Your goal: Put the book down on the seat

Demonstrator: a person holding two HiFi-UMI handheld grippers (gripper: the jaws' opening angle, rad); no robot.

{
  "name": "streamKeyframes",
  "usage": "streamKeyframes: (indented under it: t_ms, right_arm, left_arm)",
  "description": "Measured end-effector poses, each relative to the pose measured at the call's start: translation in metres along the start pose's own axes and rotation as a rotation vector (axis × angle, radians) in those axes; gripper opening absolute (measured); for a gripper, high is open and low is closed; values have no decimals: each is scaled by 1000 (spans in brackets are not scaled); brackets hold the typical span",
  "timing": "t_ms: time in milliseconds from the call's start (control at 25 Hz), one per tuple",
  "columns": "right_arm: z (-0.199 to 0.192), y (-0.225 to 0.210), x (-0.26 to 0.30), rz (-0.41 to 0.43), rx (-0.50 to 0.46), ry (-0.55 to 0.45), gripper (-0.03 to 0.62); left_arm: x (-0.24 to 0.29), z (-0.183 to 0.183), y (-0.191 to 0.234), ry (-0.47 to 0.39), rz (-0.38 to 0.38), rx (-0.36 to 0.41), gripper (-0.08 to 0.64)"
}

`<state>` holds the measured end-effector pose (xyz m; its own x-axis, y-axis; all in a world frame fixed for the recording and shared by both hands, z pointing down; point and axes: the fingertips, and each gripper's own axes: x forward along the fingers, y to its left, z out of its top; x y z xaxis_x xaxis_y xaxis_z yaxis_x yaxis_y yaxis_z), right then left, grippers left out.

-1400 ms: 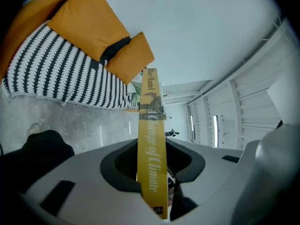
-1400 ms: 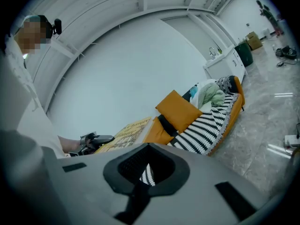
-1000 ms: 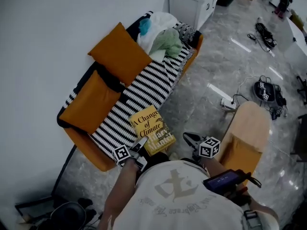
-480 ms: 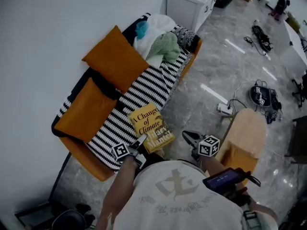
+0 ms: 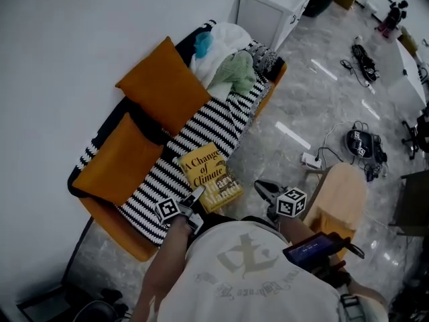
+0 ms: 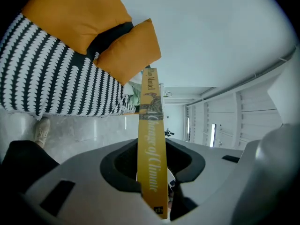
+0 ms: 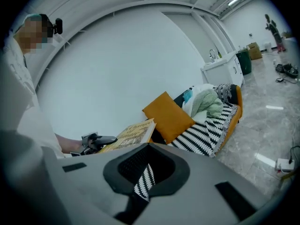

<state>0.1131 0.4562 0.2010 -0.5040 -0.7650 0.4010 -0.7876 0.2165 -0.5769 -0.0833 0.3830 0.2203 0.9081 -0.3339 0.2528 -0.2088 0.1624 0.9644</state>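
A yellow book (image 5: 210, 176) with "A Change of Climate" on its cover hangs over the front edge of the sofa's striped seat (image 5: 201, 129). My left gripper (image 5: 195, 197) is shut on the book's near corner. In the left gripper view the book's spine (image 6: 151, 149) runs upright between the jaws of the left gripper (image 6: 153, 193). My right gripper (image 5: 261, 186) hovers to the right of the book, above the floor, shut and empty. In the right gripper view the right gripper (image 7: 139, 192) has only striped fabric showing through the gap behind its jaws; the book (image 7: 130, 135) sits at the left.
Two orange cushions (image 5: 161, 86) (image 5: 117, 159) lean on the sofa's back. A pile of clothes (image 5: 228, 66) fills its far end. A white cabinet (image 5: 271, 9) stands beyond. A pale wooden chair (image 5: 338, 193) is at my right; a power strip (image 5: 312, 159) and cables lie on the marble floor.
The book stays gripped in my left gripper over the seat's front edge. Only the view has shifted a little; both grippers keep their places.
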Motion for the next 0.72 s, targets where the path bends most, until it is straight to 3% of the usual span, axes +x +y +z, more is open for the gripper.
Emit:
streamKeyframes:
  t_ms: [720]
  right_arm:
    - [66, 4, 59, 4, -126, 55, 14]
  left_arm:
    - [-15, 61, 14, -99, -20, -67, 149]
